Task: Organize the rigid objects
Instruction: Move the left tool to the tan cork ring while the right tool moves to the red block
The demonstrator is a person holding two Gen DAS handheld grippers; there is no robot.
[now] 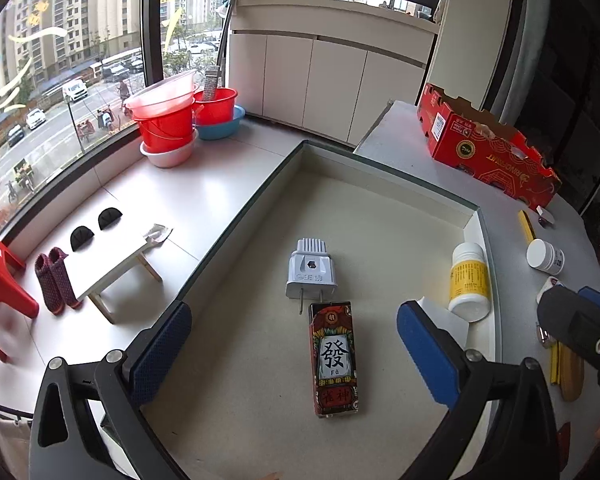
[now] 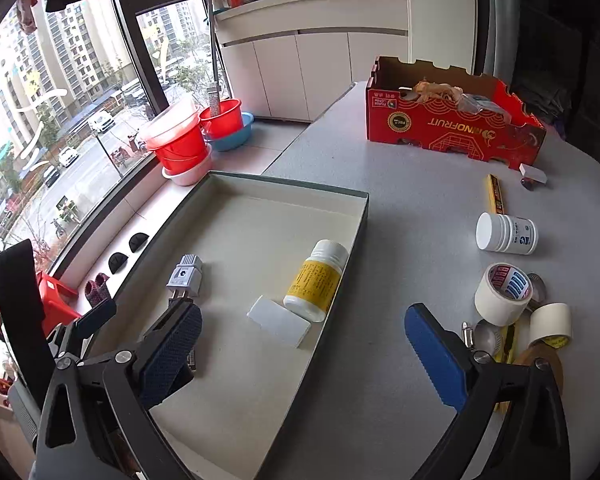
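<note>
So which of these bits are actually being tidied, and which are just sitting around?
Part of the job:
tray
plug adapter
mahjong-print box
yellow-label bottle
white jar
tape rolls

Just lying about:
red fruit box
red buckets
small white table

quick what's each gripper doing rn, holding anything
left gripper: open, holding nothing; the mahjong-print box lies loose between its fingers in the tray.
right gripper: open, empty.
</note>
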